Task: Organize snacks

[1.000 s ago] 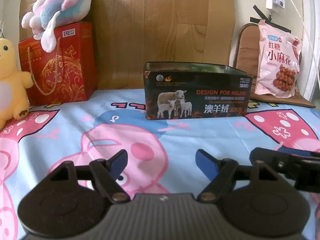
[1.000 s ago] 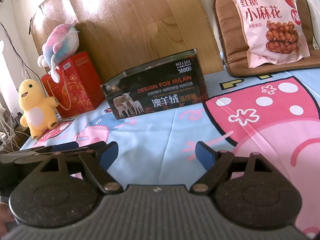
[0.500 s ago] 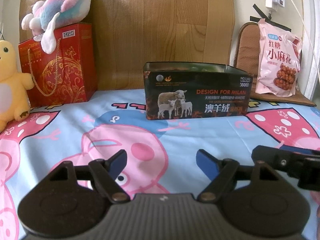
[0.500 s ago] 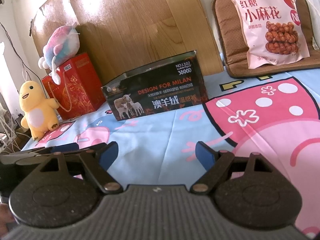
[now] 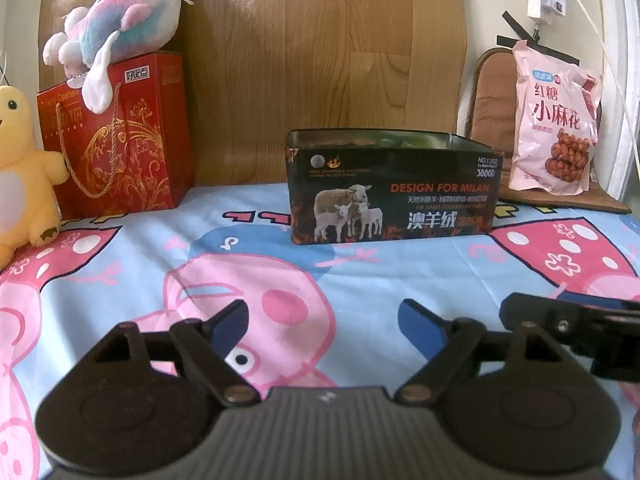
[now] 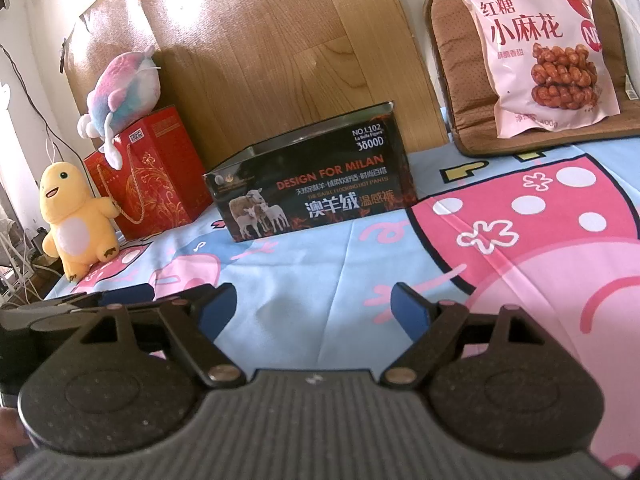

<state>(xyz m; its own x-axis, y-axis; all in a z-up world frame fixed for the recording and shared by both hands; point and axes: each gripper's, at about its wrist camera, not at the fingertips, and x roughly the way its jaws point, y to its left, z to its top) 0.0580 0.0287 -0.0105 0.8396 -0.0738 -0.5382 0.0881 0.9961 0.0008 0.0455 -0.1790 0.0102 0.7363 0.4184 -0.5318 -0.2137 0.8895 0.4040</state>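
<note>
both grippers hover low over the cartoon bedsheet (image 5: 360, 276), holding nothing: the left gripper (image 5: 324, 320) has its jaws opening, the right gripper (image 6: 312, 308) has them spread wide. one pink snack bag (image 6: 536, 48) leans upright on a brown cushion (image 6: 452, 60) at the far right, well apart from one open dark tin (image 5: 394, 188). likely step: reach with the right, pinch the bag's edge, and lift before carrying it to the tin. also one red gift box (image 5: 120, 132) and two plush toys.

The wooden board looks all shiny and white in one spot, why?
Right wrist view: sunlight glares off the wooden board, washing its upper left pale. Left wrist view: the same board looks evenly brown, with only a soft sheen, and the fisheye bends its edges.
</note>
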